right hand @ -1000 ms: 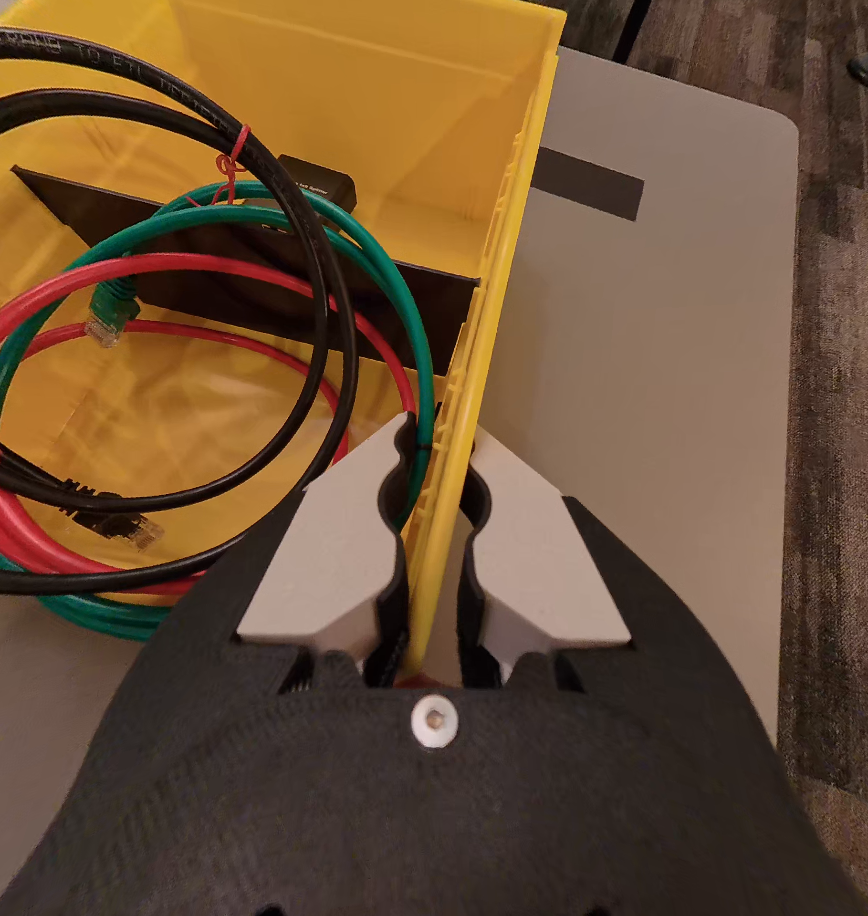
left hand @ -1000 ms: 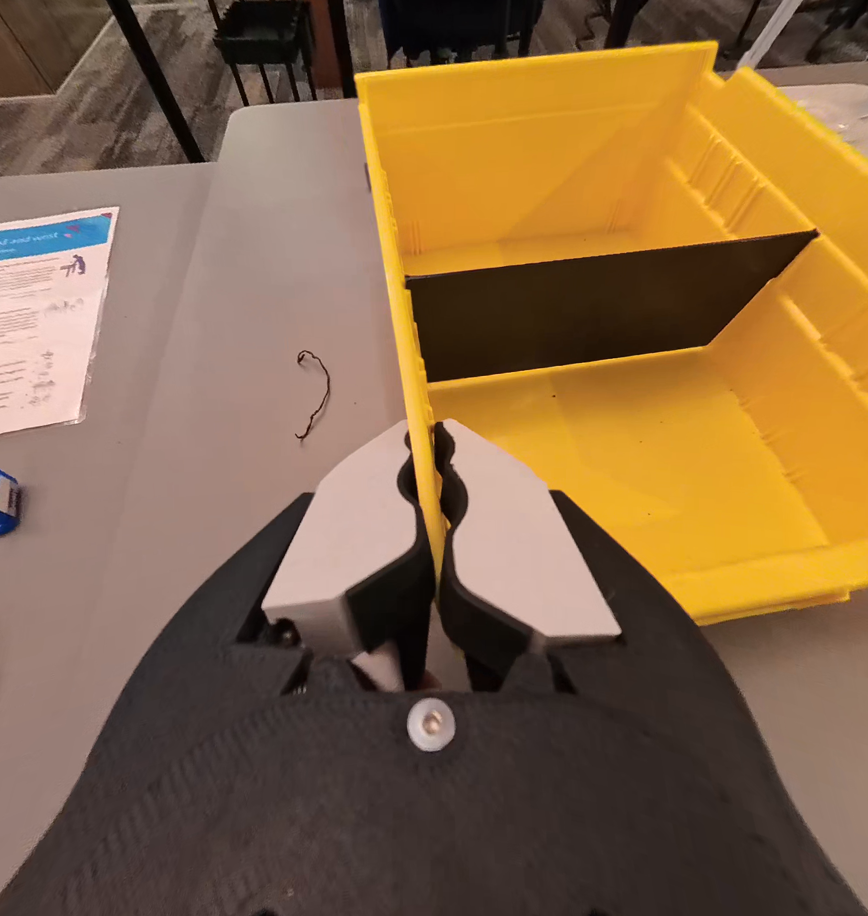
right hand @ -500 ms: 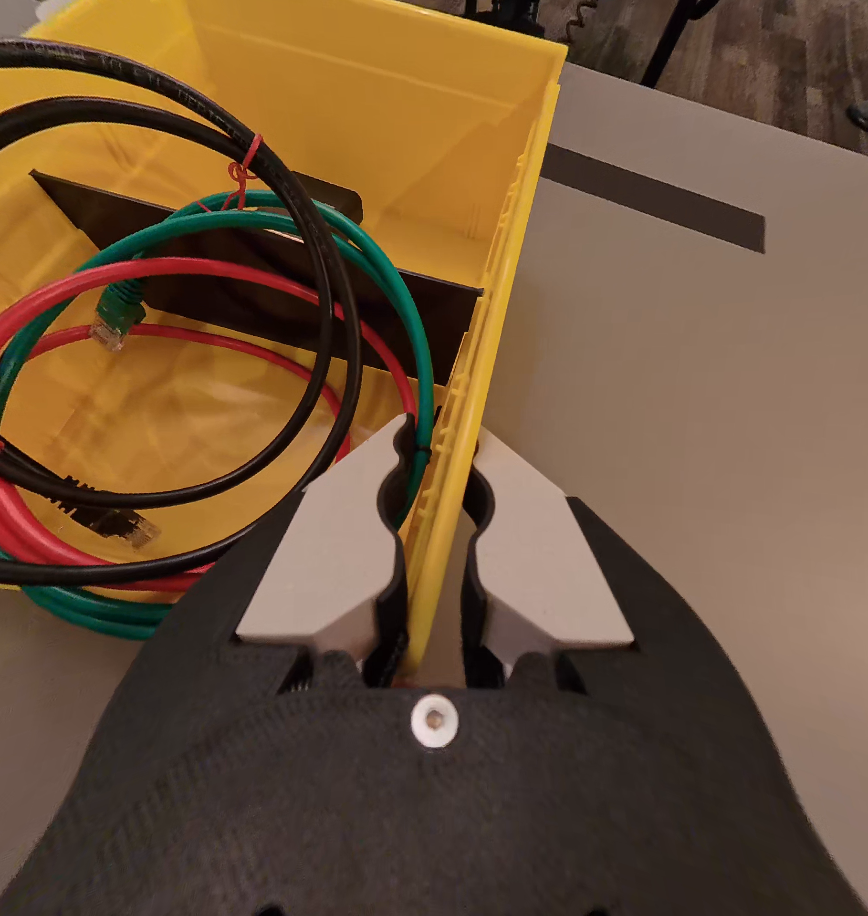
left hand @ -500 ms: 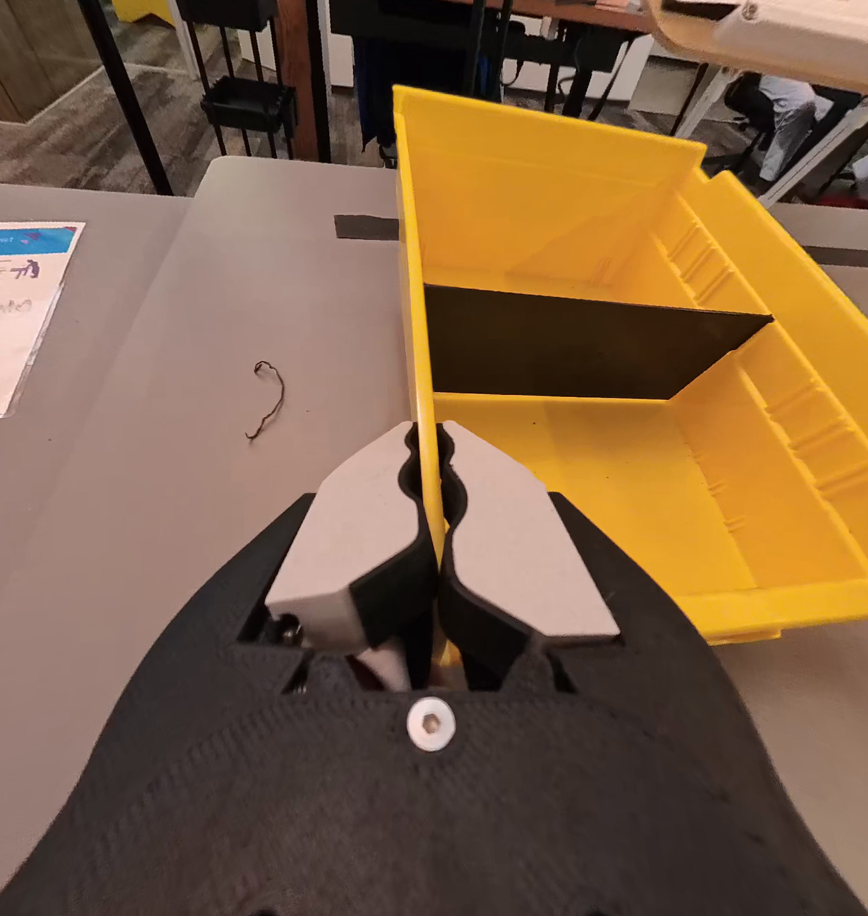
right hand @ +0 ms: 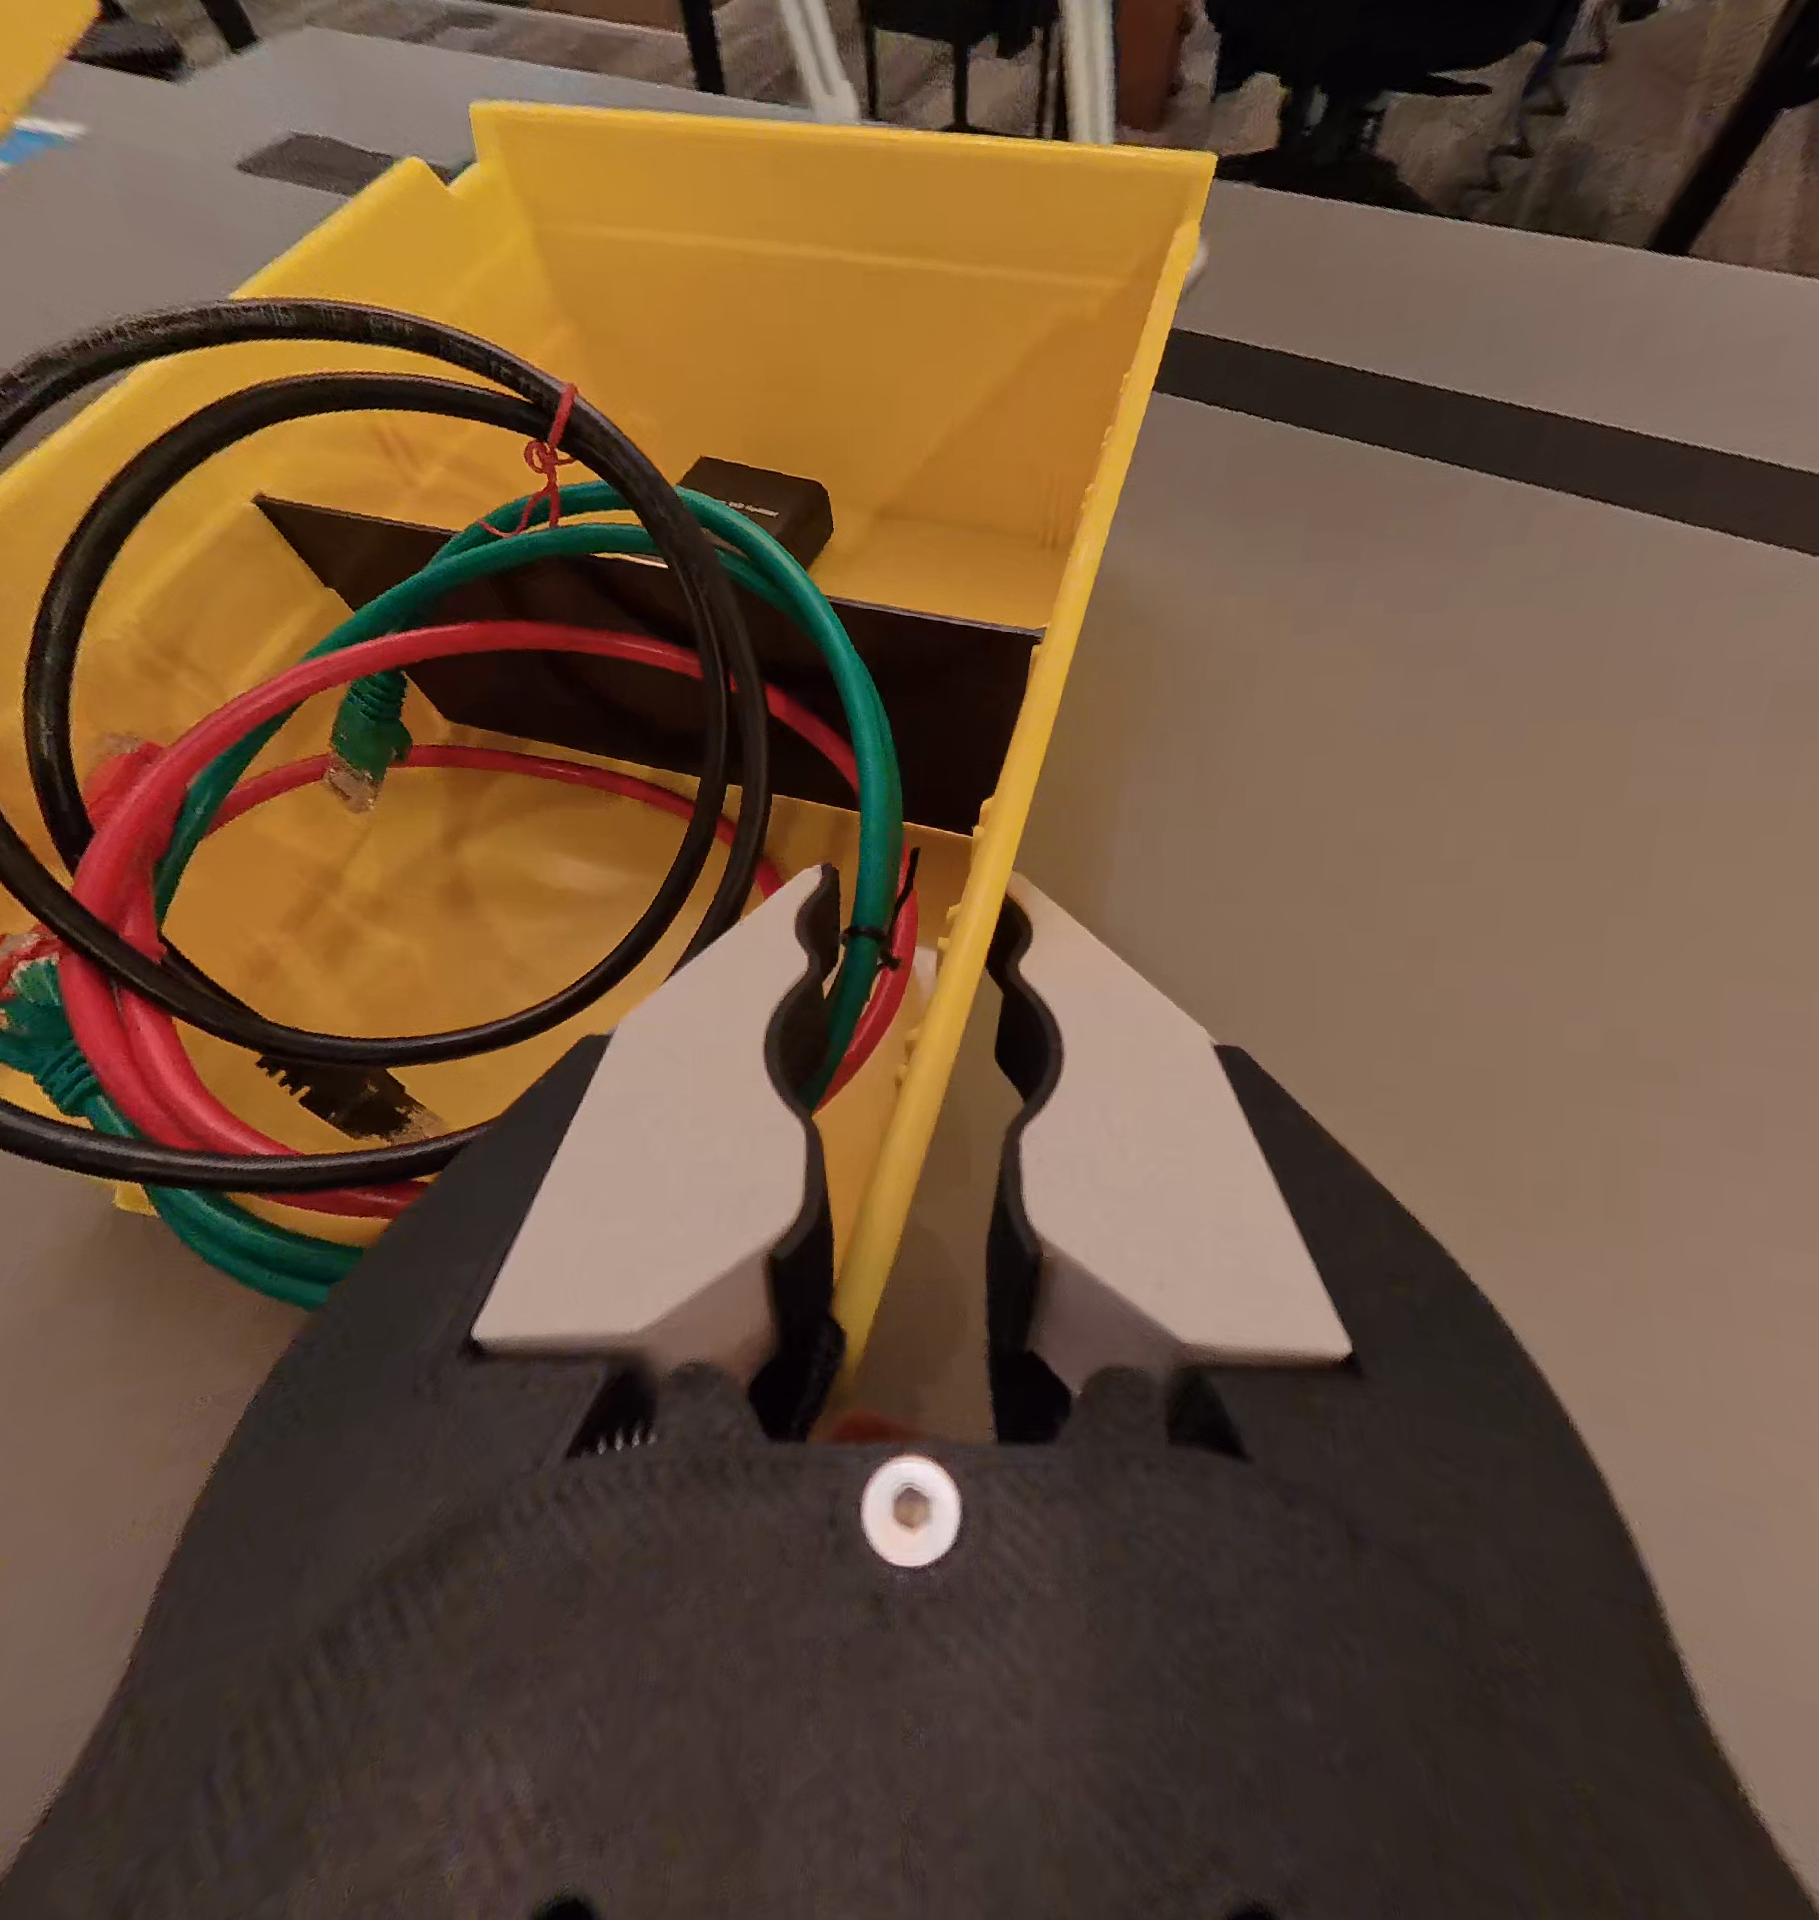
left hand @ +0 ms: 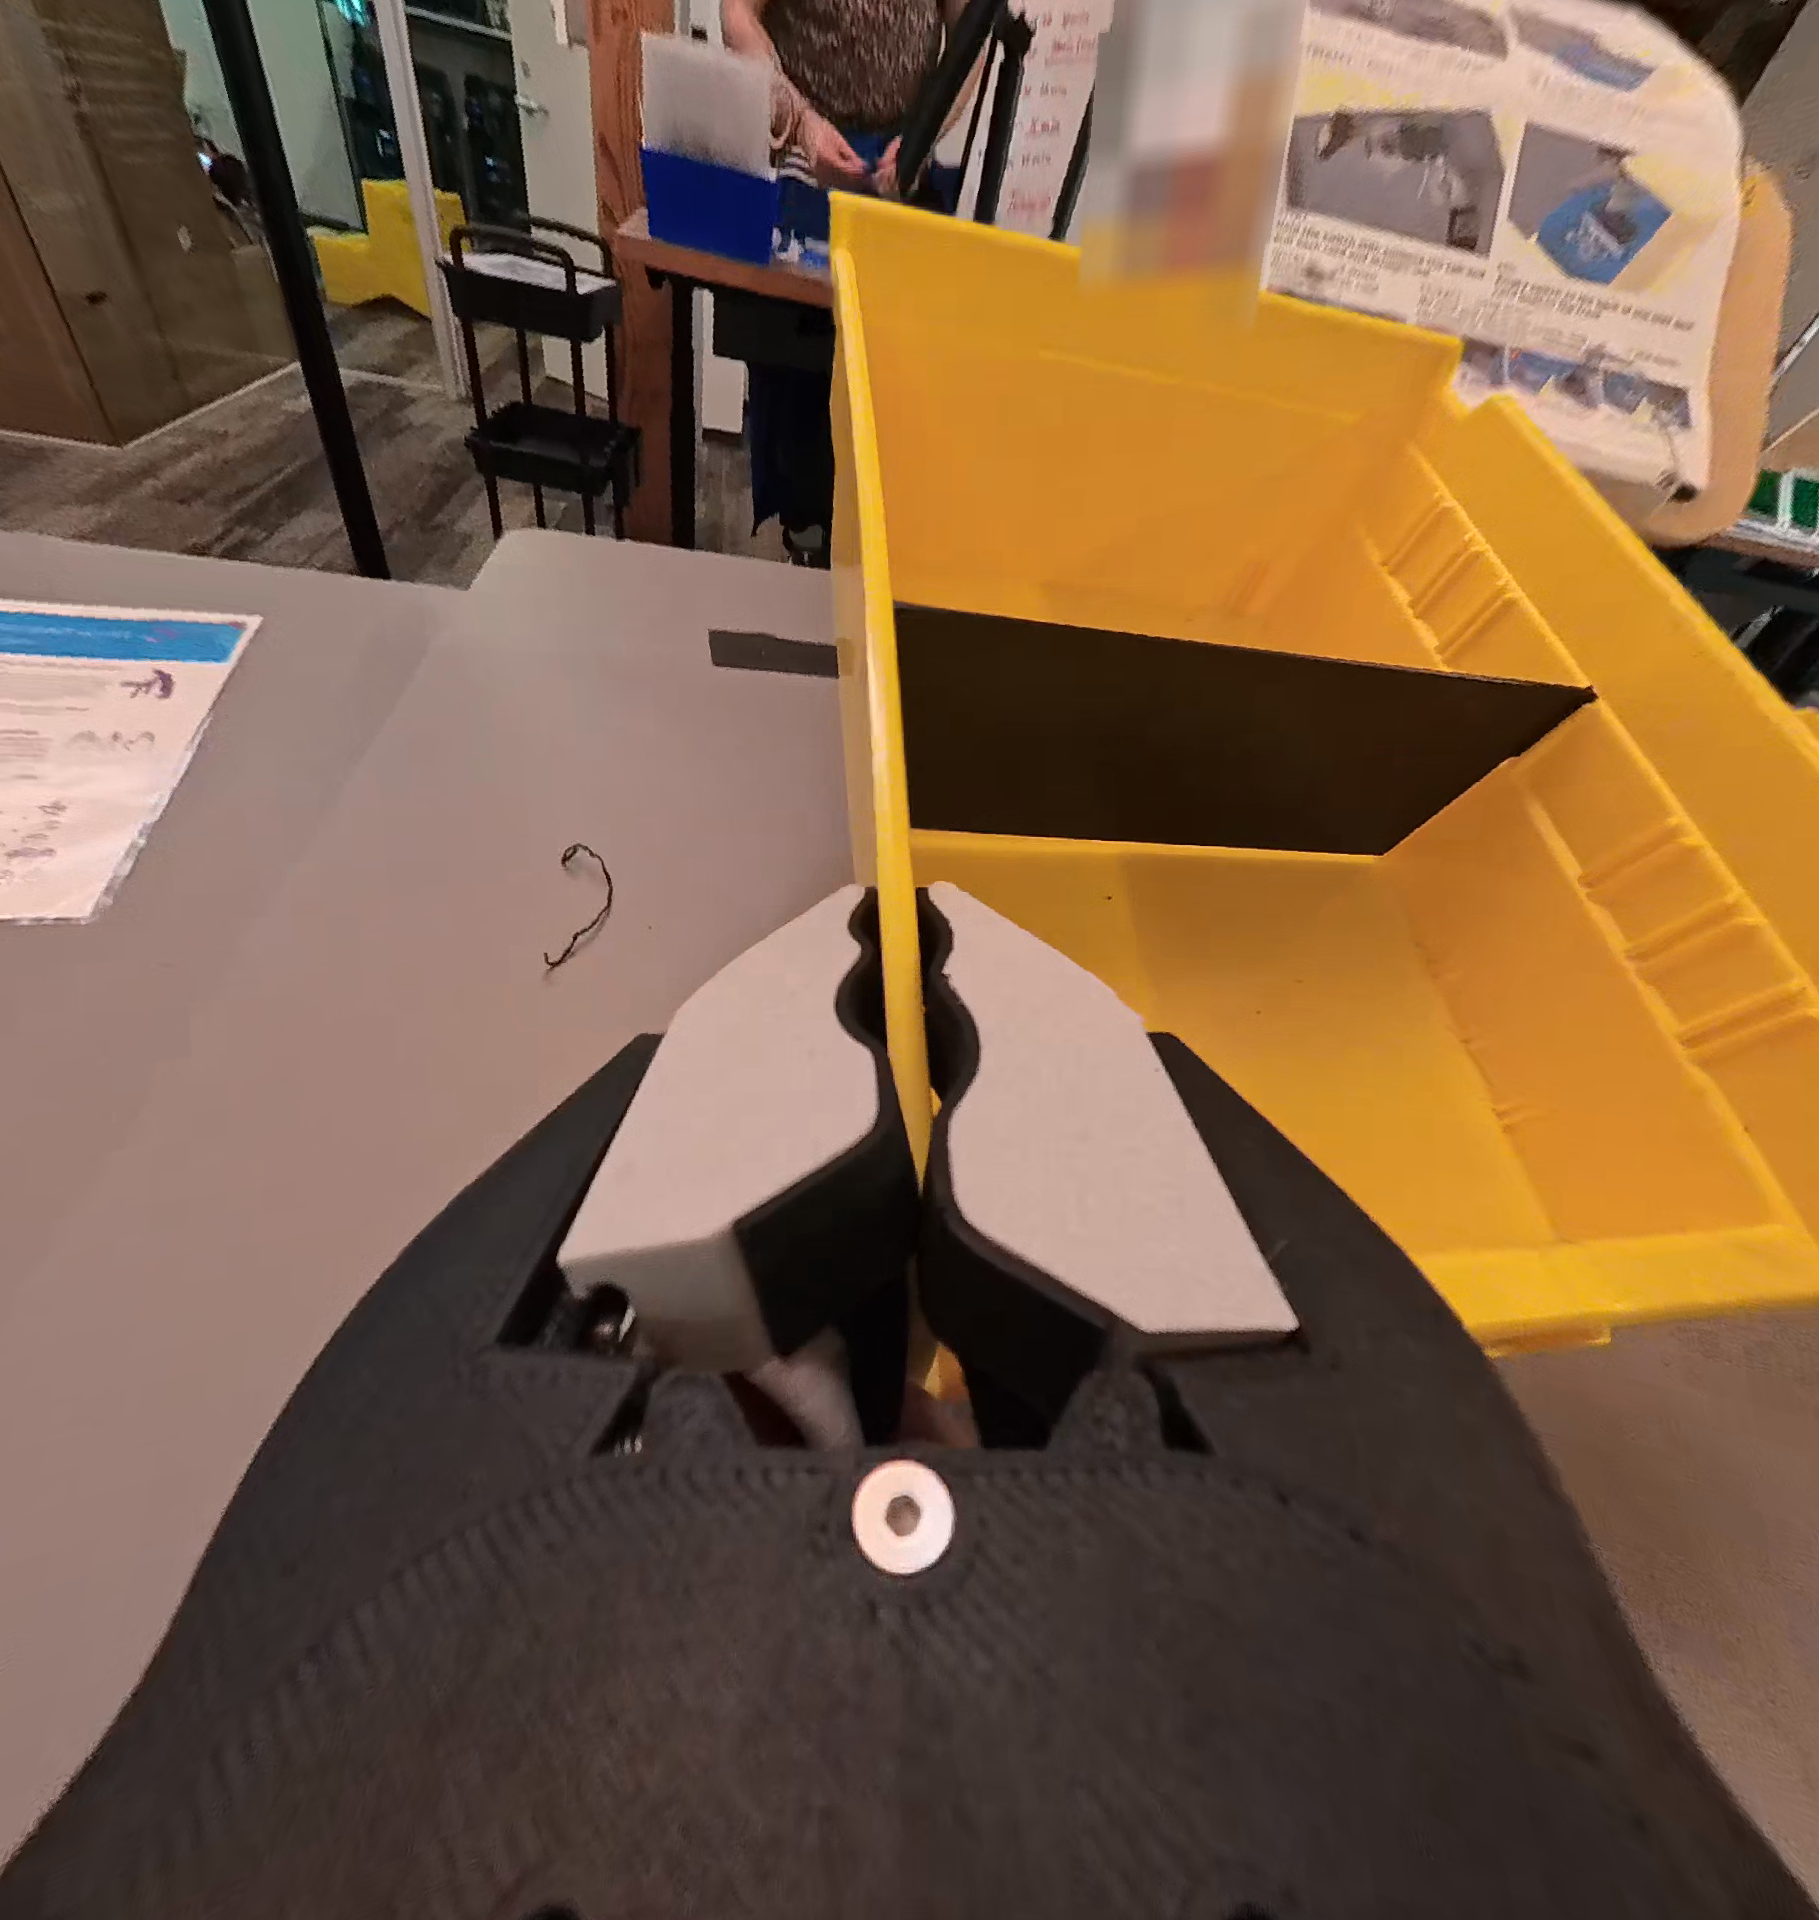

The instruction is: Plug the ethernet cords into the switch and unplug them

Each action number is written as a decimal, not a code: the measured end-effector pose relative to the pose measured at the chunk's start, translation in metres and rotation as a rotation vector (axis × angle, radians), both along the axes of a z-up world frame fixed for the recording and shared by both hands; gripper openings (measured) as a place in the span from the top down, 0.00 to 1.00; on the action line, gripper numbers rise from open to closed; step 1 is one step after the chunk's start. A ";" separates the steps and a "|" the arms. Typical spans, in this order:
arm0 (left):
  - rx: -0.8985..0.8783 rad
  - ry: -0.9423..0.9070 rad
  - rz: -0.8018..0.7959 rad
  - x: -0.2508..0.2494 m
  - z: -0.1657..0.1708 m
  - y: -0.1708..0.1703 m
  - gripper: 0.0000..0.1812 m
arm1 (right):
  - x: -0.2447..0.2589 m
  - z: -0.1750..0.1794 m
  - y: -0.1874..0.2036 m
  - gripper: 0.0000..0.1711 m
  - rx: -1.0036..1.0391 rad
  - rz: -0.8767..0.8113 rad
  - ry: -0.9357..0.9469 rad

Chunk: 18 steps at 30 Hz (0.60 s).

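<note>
We grip a yellow bin (left hand: 1248, 499) at each side: our left gripper (left hand: 892, 904) is clamped on its wall, our right gripper (right hand: 910, 894) straddles the opposite wall (right hand: 1050, 748), fingers not quite closed. Left of the right fingers coil the ethernet cords (right hand: 676, 665); the switch (right hand: 757, 504) lies ahead, beyond the black divider (right hand: 946, 727). Grey counter (right hand: 1456, 831) around, office behind.

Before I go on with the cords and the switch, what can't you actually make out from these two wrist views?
- Switch, right wrist view: only a black corner shows above the black divider; its ports are hidden.
- Right gripper: straddles the yellow bin wall; whether it pinches is unclear, a gap shows on one side.
- Black cord: loops cut off by the left edge.
- Left wrist view: the second yellow bin hides the table behind.
</note>
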<state>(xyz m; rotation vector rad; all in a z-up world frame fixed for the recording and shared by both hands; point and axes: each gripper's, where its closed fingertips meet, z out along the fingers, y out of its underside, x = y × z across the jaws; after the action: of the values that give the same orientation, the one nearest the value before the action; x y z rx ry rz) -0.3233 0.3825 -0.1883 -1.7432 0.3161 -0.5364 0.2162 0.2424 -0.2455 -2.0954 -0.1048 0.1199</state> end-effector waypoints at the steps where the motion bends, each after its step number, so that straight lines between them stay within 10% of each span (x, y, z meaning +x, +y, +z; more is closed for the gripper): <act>1: 0.012 -0.005 0.000 -0.001 0.005 -0.002 1.00 | -0.013 0.001 0.005 0.84 0.007 0.014 0.005; 18: 0.150 -0.146 0.042 -0.028 0.079 -0.033 1.00 | -0.205 0.007 0.069 0.56 0.102 0.172 0.144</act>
<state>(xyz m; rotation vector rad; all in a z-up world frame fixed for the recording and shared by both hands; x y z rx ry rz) -0.3511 0.3491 -0.1091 -1.5533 0.2100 -0.5912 0.0108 0.3118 -0.2386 -1.9677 -0.1995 0.3614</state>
